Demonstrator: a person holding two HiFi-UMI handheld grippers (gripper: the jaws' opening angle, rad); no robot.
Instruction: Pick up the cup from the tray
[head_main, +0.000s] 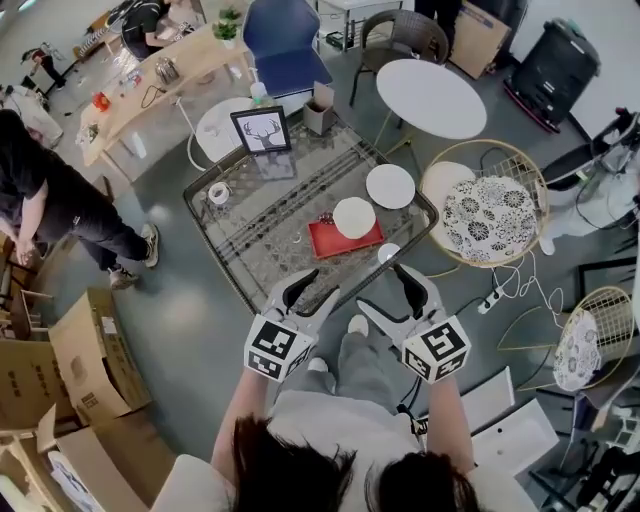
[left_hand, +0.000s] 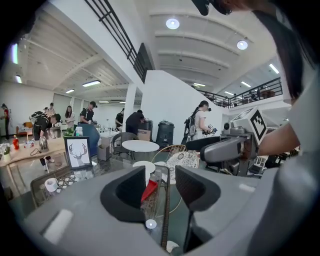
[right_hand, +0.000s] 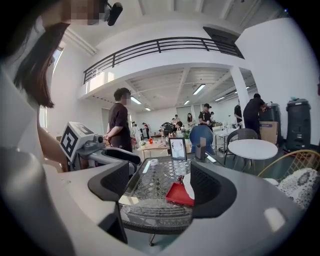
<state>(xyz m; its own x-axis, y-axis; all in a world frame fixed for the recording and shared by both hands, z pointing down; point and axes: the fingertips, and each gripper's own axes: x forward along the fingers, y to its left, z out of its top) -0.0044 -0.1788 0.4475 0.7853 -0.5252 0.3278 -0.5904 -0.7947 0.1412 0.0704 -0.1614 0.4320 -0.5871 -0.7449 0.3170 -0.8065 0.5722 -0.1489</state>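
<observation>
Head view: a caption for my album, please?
Open left tongs and right tongs poised before a glass-topped table bearing a red tray.

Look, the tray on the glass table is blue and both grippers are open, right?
Not quite. The tray is red, not blue; the head view shows it on the glass table. The left gripper and right gripper are both open.

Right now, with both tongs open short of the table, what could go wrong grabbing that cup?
The cup sits on a red tray over a glass tabletop; a slipped grip could crack something. A small white object lies at the near edge, in the right tongs' likely path, and might get knocked off.
</observation>
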